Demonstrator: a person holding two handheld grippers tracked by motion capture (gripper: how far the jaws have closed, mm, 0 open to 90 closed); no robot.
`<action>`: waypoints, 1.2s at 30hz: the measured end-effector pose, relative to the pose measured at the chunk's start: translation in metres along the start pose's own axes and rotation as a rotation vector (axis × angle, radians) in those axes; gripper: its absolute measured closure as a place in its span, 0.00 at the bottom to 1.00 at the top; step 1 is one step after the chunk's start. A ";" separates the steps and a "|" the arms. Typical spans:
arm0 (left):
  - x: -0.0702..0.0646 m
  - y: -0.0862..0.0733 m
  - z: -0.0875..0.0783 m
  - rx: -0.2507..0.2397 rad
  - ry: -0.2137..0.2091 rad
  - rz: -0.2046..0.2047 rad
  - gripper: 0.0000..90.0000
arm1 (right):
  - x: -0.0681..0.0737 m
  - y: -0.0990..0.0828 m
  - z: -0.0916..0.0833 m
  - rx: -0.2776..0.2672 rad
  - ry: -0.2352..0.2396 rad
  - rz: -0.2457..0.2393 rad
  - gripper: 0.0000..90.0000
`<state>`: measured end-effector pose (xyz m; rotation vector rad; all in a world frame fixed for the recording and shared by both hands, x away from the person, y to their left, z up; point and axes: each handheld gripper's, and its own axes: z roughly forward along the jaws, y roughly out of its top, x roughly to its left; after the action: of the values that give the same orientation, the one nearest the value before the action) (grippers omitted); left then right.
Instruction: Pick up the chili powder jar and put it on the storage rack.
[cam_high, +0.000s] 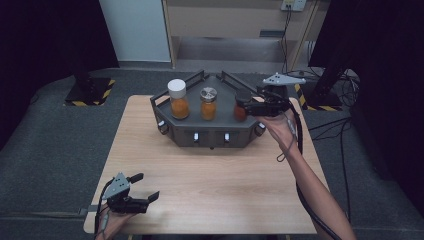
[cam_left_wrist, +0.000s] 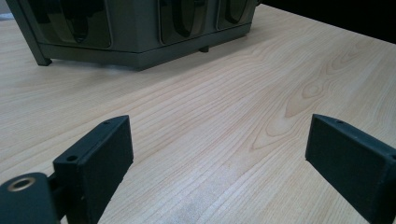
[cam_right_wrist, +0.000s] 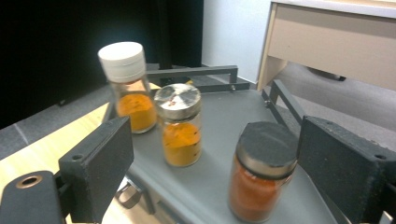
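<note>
A dark grey tray (cam_high: 210, 136) stands at the far middle of the wooden table (cam_high: 215, 185). Three spice jars stand upright on it: a white-lidded jar (cam_high: 178, 99) of orange powder at the left, a metal-lidded jar (cam_high: 208, 103) in the middle, and a black-lidded jar (cam_high: 239, 112) of red-orange powder at the right. My right gripper (cam_high: 248, 104) reaches in from the right, open, its jaws on either side of the black-lidded jar (cam_right_wrist: 261, 177); the jar sits close to the right-hand jaw. My left gripper (cam_high: 146, 186) rests open over bare wood at the table's front left, holding nothing.
The tray's rail (cam_right_wrist: 196, 72) runs behind the jars. A pale cabinet (cam_high: 235, 25) stands beyond the table. Black stands with hazard-striped bases (cam_high: 90, 92) flank it, and cables (cam_high: 330, 125) lie on the floor at the right.
</note>
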<state>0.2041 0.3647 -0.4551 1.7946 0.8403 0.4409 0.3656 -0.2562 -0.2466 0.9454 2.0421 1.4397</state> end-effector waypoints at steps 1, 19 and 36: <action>0.000 0.000 0.000 -0.002 0.000 0.000 0.07 | 0.000 -0.001 -0.002 -0.002 0.007 -0.003 0.12; 0.000 0.000 0.000 0.006 -0.002 0.006 0.08 | 0.019 -0.032 -0.047 -0.048 0.090 -0.053 0.12; -0.001 0.000 -0.001 0.004 -0.004 0.007 0.08 | 0.025 -0.067 -0.075 -0.080 0.087 -0.041 0.12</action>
<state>0.2028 0.3646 -0.4549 1.8021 0.8333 0.4402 0.2785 -0.2983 -0.2838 0.8170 2.0368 1.5531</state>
